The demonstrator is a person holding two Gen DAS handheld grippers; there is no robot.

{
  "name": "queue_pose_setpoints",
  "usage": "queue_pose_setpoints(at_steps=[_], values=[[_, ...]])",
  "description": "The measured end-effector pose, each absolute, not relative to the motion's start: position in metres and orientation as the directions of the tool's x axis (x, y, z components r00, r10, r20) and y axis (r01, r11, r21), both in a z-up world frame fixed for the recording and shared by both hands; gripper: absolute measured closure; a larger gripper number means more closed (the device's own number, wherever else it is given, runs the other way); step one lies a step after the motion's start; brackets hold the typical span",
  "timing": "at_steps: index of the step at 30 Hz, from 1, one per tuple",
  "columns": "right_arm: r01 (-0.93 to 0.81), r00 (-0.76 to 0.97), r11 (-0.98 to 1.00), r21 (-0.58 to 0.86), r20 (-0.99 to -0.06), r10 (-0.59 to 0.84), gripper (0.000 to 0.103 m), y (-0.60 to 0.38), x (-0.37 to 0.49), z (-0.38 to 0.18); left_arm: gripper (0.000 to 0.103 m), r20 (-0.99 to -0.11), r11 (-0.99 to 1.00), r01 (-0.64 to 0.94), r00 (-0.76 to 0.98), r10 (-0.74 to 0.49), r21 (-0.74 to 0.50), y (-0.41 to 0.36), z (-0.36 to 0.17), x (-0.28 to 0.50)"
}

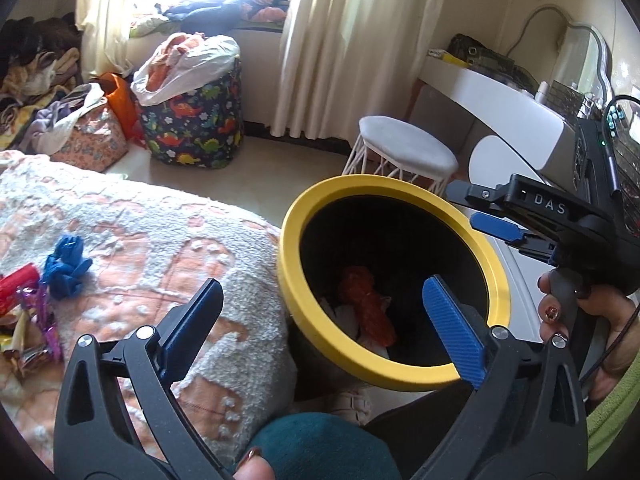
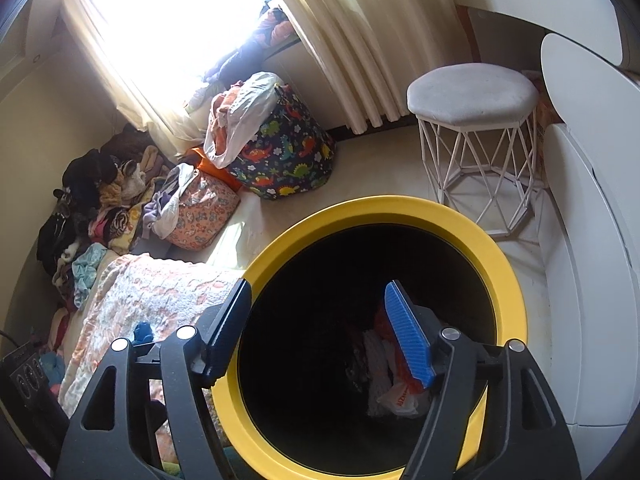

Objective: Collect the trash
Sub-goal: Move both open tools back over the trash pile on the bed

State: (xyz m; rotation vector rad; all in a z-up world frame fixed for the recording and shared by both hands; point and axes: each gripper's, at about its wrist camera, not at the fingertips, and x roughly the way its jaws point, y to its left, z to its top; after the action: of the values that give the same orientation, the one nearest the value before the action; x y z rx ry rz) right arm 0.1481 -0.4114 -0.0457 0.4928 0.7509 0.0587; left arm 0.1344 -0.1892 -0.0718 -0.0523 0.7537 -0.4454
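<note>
Both grippers — left gripper (image 1: 320,320), right gripper (image 2: 320,328) — gape empty over the bin (image 1: 496,280); some trash (image 1: 366,300) binned, blue glove (image 1: 66,266) and wrappers (image 1: 24,312) left on the bed (image 1: 160,240).

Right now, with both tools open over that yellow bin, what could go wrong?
The bin seems to sit tilted against the bed edge; a nudge from the right tool hovering at its rim might tip it and spill the trash already inside. The blue glove and wrappers lie on fuzzy bedding, so the left tool could snag the blanket when grabbing them. Both tools are close together and might bump each other.
</note>
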Motion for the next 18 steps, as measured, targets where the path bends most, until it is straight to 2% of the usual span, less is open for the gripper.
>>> queue_pose_setpoints(at_steps=[18], values=[[-0.014, 0.77, 0.913, 0.407, -0.578, 0.269, 0.033, -0.362, 0.142, -0.017, 0.011, -0.596, 0.953, 0.246, 0.744, -0.303, -0.177, -0.126, -0.051, 0.116]])
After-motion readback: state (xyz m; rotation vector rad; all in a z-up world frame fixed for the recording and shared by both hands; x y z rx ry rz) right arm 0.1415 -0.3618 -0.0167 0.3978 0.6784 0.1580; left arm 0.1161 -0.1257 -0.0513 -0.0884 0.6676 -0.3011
